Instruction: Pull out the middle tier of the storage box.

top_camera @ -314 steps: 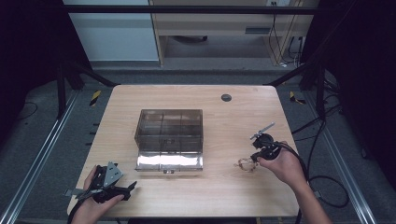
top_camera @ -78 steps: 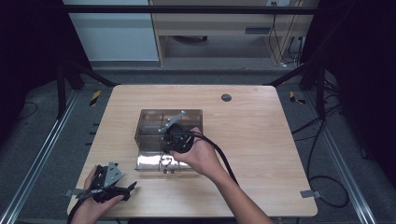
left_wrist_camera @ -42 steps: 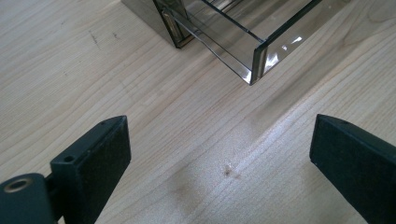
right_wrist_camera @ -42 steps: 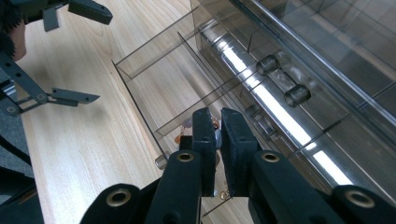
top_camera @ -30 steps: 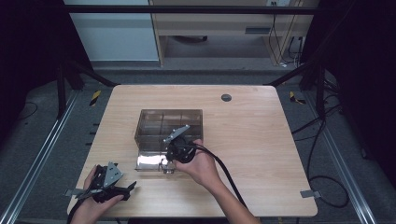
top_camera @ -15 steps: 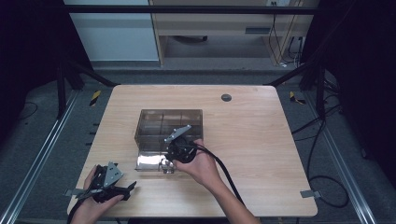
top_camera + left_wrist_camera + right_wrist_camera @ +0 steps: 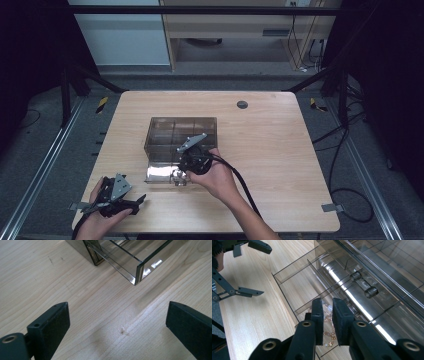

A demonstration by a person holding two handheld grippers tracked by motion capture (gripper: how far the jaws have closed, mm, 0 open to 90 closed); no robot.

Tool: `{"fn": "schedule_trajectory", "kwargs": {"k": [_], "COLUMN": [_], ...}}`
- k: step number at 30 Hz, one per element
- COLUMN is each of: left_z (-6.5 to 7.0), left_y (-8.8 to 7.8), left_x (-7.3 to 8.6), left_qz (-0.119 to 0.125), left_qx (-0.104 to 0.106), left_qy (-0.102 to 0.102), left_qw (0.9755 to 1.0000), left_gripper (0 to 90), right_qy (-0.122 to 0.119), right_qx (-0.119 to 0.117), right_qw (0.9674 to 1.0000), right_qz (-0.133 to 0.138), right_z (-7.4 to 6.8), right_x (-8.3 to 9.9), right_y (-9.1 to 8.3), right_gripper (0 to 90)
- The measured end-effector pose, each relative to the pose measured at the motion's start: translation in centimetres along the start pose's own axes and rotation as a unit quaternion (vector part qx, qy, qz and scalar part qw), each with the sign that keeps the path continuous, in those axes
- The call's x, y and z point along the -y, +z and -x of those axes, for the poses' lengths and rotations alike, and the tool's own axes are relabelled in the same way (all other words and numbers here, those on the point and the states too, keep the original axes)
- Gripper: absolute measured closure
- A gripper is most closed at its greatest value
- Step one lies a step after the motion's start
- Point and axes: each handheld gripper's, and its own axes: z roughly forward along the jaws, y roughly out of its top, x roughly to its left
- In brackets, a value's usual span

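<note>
table (image 7: pixel 280 150): light wood grain, rounded corners, small dark round plug near far edge.
organizer box (image 7: pixel 181 134): clear smoky plastic, divided into compartments, mid-table toward the left; long axis runs left-right; open drawer (image 7: pixel 294 287) pulled out toward the near edge.
left gripper (image 7: pixel 117 197): near-left corner, jaws spread wide, nothing between them; its view shows bare wood and the drawer's corner.
right gripper (image 7: pixel 328 315): over the drawer, jaws narrow, a slim gap.
chain (image 7: pixel 329 326): thin gold-tone links, in a drawer compartment below the jaws; contact can't tell.
</note>
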Motion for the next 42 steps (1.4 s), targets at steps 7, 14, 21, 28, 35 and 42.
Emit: {"fn": "schedule_trajectory", "kwargs": {"k": [7,14,21,28,35,42], "left_z": [-0.1,-0.2,-0.5,-1.4,-2.3,-3.0], "left_y": [0.0,-0.1,-0.5,-1.2,-1.9,-3.2], "left_x": [0.0,0.0,0.1,0.2,0.5,-0.8], "left_qz": [0.000,0.001,-0.001,0.004,0.015,0.037], "left_qx": [-0.001,-0.003,-0.016,-0.034,-0.038,-0.034], "left_qy": [-0.003,-0.003,-0.009,-0.020,-0.047,-0.053], "left_qw": [1.0000,1.0000,0.9998,0.9992,0.9981,0.9974], "left_gripper": [5.4,5.8,7.7,16.8,28.3,40.0], "right_qy": [-0.001,-0.003,-0.007,-0.003,0.005,0.005], "right_qx": [0.004,0.008,0.006,0.005,0.004,0.004], "right_qw": [1.0000,1.0000,0.9999,1.0000,1.0000,1.0000], "right_qz": [-0.001,0.003,0.007,0.005,0.002,0.005], "right_z": [-0.2,-0.7,-1.2,-1.3,-1.4,-1.5], "right_x": [0.3,1.0,1.7,2.9,3.9,4.5], "right_y": [-0.6,-1.6,-2.3,-2.9,-3.2,-3.5], "right_gripper": [90.0,90.0,90.0,90.0,90.0,90.0]}}
